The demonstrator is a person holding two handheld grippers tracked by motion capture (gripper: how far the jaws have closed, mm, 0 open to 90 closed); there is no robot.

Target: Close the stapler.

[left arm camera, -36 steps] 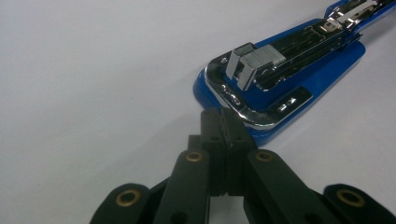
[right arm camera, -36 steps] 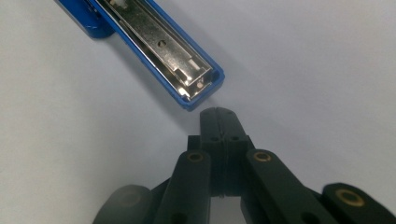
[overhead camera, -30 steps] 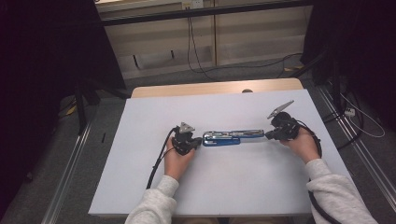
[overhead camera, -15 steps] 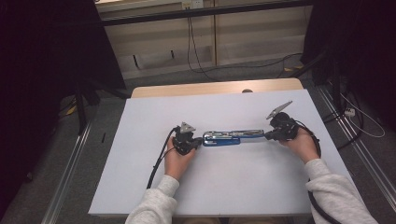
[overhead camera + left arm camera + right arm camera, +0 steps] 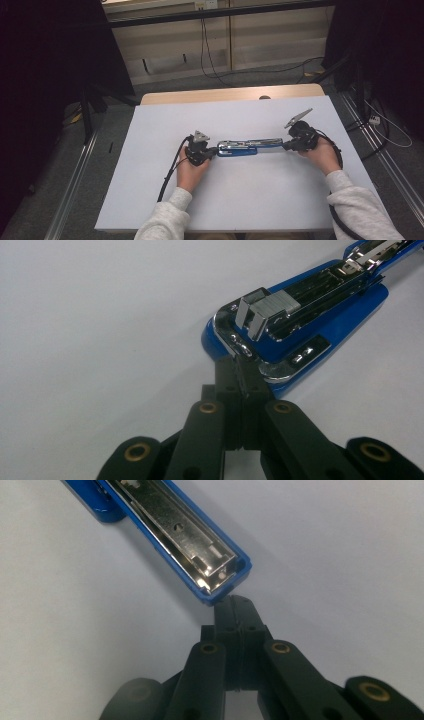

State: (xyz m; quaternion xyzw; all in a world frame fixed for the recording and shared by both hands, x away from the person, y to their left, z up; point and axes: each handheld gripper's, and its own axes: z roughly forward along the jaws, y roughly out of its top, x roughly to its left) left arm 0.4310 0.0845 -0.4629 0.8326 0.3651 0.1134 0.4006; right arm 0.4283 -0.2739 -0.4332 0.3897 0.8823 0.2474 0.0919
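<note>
Nothing has moved since the earlier frames: both claws and the stapler lie where they did. The left claw [image 5: 214,151] is closed, its tips pinching the chrome edge at the stapler's [image 5: 247,147] base end, while the right claw [image 5: 286,145], closed on nothing, just touches the tip of the swung-open top arm. Between the two, the blue stapler lies unfolded flat, mid-bench [image 5: 150,150].

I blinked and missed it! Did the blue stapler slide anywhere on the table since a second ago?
No. The blue stapler lies at the same spot, below the round hole at the table's far edge.
</note>
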